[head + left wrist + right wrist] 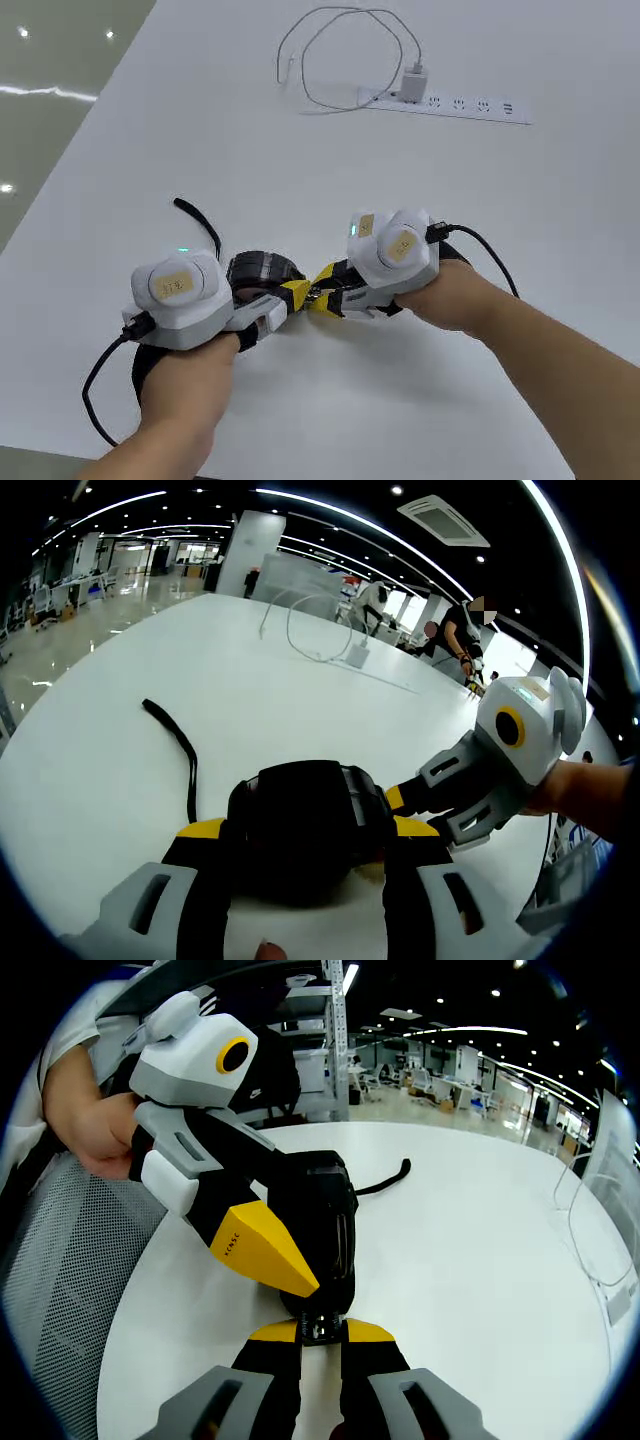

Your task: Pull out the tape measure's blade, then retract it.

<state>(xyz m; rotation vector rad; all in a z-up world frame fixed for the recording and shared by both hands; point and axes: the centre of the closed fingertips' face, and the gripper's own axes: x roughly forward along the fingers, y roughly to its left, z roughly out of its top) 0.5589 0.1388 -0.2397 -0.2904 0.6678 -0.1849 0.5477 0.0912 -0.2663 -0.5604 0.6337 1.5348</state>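
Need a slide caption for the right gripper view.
Right gripper pinches the blade tip of a black tape measure held by the left gripper on a white table.

Bare desk (200,130) lies open all round — a black strap (203,222) at left, power strip (460,103) and looped cable (325,108) far back.

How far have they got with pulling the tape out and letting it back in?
Only the setup looks done. The left tool clamps the tape measure, and the right tool pinches the blade tip right at the case mouth. No length of blade is out yet, so the pull and the retraction are both left.
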